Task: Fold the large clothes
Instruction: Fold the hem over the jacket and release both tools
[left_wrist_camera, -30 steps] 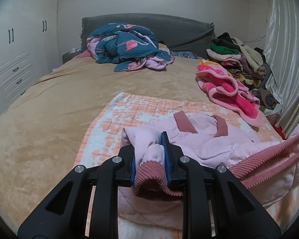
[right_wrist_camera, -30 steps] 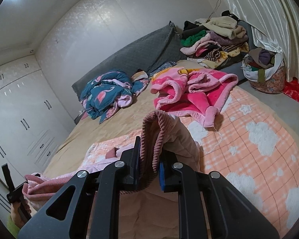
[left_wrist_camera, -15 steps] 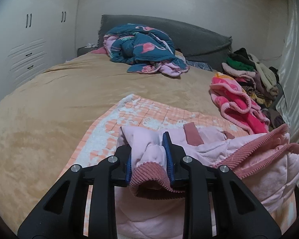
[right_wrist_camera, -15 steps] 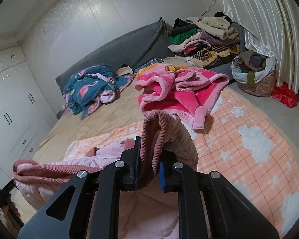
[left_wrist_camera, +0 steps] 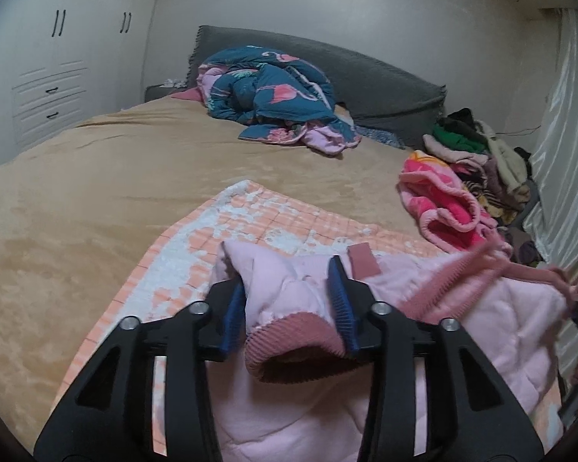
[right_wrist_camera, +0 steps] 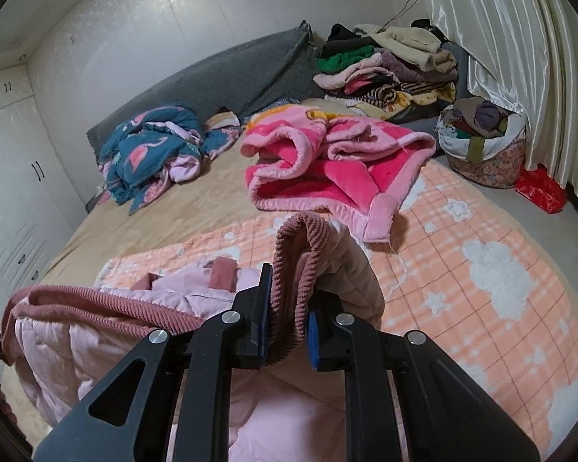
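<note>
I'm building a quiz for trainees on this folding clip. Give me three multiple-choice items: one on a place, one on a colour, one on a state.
1. Where does the teal flamingo quilt lie?
A. by the grey headboard
B. on the floor
C. in the basket

2. What colour is the ribbed hem of the pink jacket?
A. green
B. dusty rose
C. white

3. What is the right gripper doing?
A. hanging empty
B. clamping the hem
C. holding a hanger

Answers: 1 A, it sits against the headboard; 2 B, the ribbing is darker pink; 3 B, its pads pinch the hem.
</note>
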